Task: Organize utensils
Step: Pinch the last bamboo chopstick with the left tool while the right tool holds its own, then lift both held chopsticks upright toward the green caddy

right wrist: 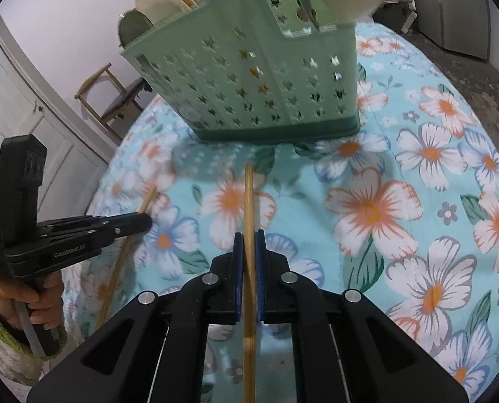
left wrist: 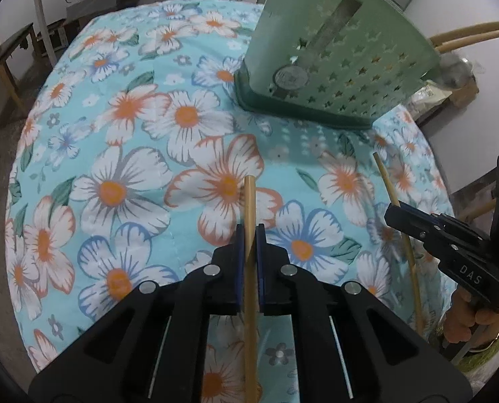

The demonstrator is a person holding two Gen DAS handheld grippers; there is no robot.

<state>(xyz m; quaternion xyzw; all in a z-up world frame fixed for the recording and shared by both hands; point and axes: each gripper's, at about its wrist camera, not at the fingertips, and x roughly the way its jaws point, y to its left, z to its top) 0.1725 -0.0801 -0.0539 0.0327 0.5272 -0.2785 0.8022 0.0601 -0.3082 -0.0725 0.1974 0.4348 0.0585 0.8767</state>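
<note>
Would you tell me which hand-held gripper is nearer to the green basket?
Right, seemingly. The right hand-held gripper faces the basket head-on, its chopstick nearly reaching the base; the left hand-held gripper sits farther back.

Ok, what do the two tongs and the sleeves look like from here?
Both tongs, left and right, are black, with blue pads and silver rivets. The right one's side reads "DAS"; the left's lettering is blurred. Fuzzy green cuff on the left wrist.

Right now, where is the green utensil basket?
The green utensil basket stands upright on the floral tablecloth at the far side, straight ahead of both claws in the right wrist view, spoons and chopsticks already poking out of its top.
</note>
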